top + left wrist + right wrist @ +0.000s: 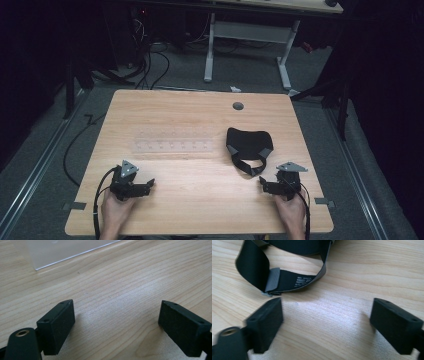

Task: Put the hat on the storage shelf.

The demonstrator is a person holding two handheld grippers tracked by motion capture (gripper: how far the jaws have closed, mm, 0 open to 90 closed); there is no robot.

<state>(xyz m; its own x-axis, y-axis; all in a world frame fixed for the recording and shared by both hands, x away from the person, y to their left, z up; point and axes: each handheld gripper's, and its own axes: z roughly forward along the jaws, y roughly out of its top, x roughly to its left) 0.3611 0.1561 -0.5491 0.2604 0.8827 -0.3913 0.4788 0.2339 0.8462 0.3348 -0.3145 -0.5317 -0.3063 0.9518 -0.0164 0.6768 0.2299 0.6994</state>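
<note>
From above I get a soft, low-resolution picture: the wooden table (pixel 200 195) is evenly lit while the room around it falls nearly black. Both gripper views are brighter, with pale glare on the grain and blurred near edges.

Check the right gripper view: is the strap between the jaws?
No. The strap lies on the table just beyond the open right gripper, nothing between its jaws.

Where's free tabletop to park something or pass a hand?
Bare wood between the left gripper and right gripper, along the near edge, and behind the clear tray up to the grommet hole. Tight spot: the black mask, its strap close before the right gripper.
</note>
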